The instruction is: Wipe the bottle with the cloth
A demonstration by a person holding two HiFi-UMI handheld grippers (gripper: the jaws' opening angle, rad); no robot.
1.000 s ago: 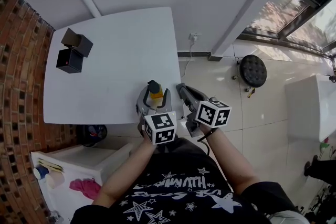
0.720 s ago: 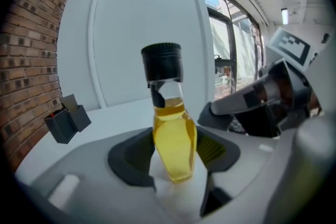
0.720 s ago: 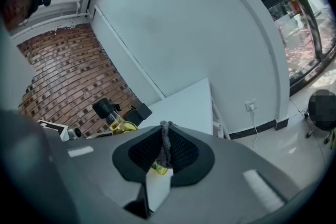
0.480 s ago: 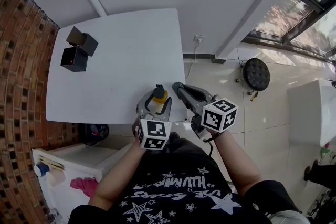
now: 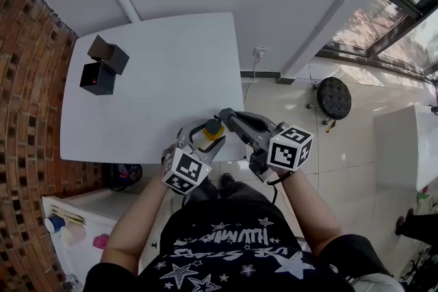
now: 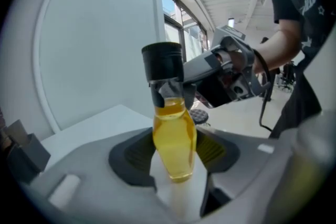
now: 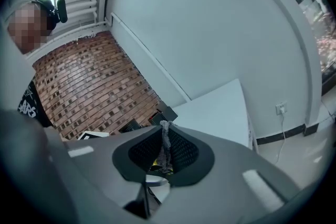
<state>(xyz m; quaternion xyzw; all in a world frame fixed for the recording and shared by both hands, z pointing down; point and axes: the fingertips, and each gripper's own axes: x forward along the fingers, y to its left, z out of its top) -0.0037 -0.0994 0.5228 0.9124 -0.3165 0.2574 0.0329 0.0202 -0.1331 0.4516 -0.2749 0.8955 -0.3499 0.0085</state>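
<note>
The bottle is a clear, teardrop-shaped plastic one, filled with amber liquid and topped by a cylindrical black cap. It stands upright over the 5 o'clock corner of the white desk. The left gripper has its ribbed black fingers clenched on the bottle's lower body from both sides. At the neck, just under the cap, a fuzzy grey cloth presses against the bottle. The right gripper comes in from 3 o'clock with its fingers closed tight on that cloth, a thin fold pinched between the pads. Two matt black boxes sit at the desk's 10 o'clock corner, beside a brick wall.
</note>
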